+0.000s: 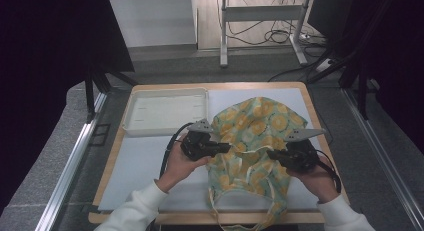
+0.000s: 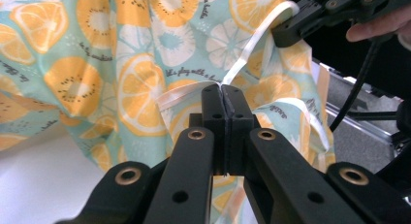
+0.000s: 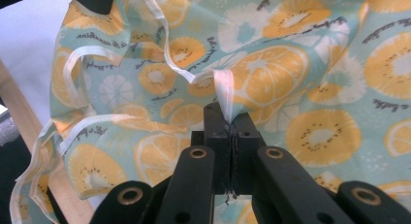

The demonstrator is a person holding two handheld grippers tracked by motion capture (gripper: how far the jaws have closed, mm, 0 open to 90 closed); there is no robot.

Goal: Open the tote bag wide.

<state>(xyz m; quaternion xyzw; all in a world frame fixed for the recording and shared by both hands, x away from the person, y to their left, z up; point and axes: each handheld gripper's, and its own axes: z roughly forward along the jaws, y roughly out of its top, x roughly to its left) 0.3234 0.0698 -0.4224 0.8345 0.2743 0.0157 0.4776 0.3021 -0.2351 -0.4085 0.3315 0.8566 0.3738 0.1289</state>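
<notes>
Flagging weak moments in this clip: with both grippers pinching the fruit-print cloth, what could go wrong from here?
1. The left gripper and right gripper each clamp only the thin white hem of the fruit-print cloth; a pull apart could slip it free.
2. The loose white straps hang over the table's near edge and may snag as the cloth is lifted.
3. The white tray lies close beside the cloth; swinging fabric could drag across it.

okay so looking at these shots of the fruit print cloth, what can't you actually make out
- High view: the cloth drapes over the table's near edge, its ties cut off by the frame's bottom.
- High view: where the left gripper and right gripper pinch the hem is too small.
- Gripper views: the print's lettering is too small to read.
</notes>
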